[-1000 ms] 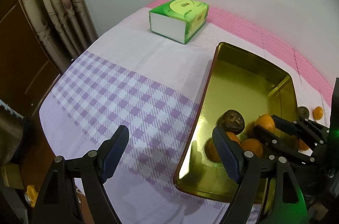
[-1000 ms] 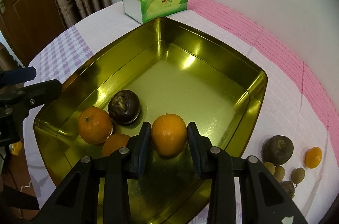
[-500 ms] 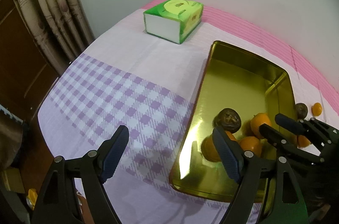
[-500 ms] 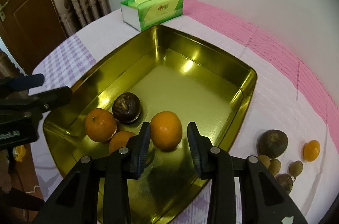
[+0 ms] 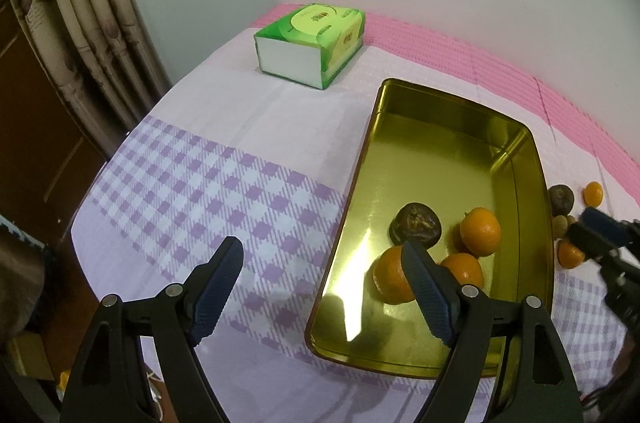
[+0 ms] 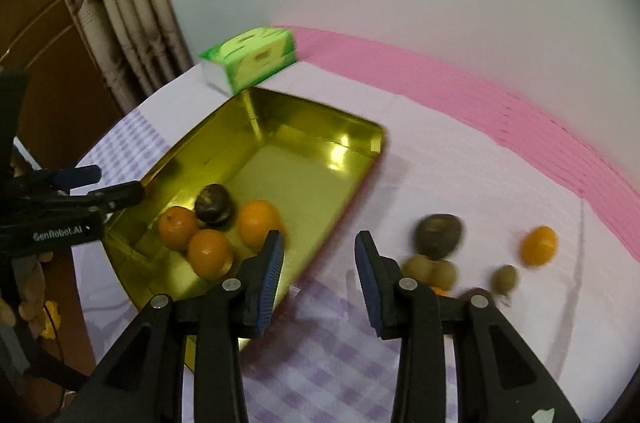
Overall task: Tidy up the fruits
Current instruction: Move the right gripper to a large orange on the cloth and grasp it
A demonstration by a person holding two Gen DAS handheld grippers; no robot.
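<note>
Gold tray [image 6: 362, 159] at centre left of your right wrist view holds three oranges [image 6: 259, 217] and a dark fruit [image 6: 214, 203], while your right gripper [image 6: 319, 259] hangs with jaws apart and empty, your left gripper [image 5: 322, 293] likewise wide and empty.

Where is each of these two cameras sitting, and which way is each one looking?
Left wrist view: on the left gripper, looking down along its open, empty fingers at checked cloth and the gold tray; the right gripper shows at the right edge.
Right wrist view: on the right gripper, angled down at the tray's near corner and loose fruit on the cloth; the left gripper shows at left.
Shared: tray, four fruits in it, green tissue box.
</note>
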